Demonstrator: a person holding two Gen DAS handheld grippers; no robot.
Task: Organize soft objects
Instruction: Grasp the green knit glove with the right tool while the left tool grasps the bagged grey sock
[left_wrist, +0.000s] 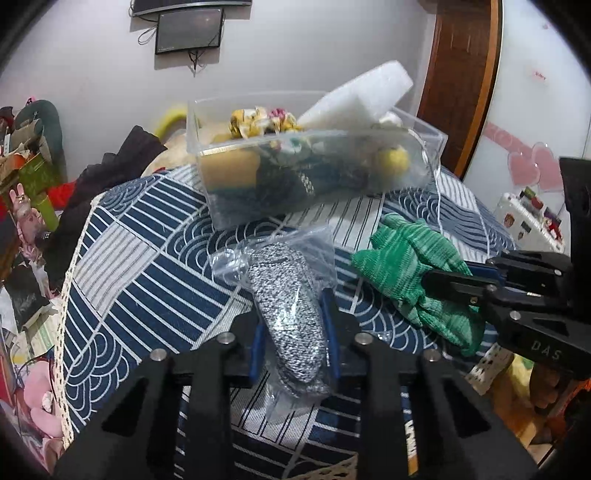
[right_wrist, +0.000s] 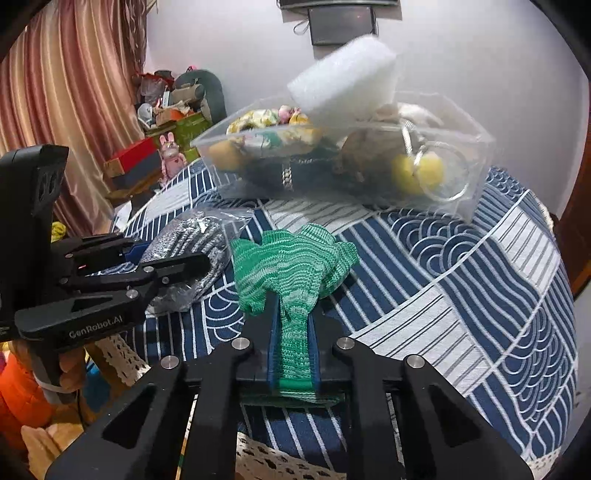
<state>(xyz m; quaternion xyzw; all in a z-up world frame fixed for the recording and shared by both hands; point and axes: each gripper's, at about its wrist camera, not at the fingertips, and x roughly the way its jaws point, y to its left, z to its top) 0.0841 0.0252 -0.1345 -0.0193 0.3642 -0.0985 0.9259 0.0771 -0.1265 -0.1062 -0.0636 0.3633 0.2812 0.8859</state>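
White wall (left_wrist: 295, 44), brown door (left_wrist: 461, 85), striped curtain (right_wrist: 66, 92), wall-mounted screen (left_wrist: 189, 30)

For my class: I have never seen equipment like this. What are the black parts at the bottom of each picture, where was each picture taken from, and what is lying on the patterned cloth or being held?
No robot is here: a person holds a two-fingered claw in each hand, each with a camera looking forward along its fingers.

In the left camera's view, the left claw is closed on a bagged grey speckled knit item. The right claw enters from the side.

In the right camera's view, the right claw grips a green knit glove.

Both items lie on a blue-and-white patterned tablecloth. Behind them stands a clear plastic box filled with soft things, including a white foam block sticking out.
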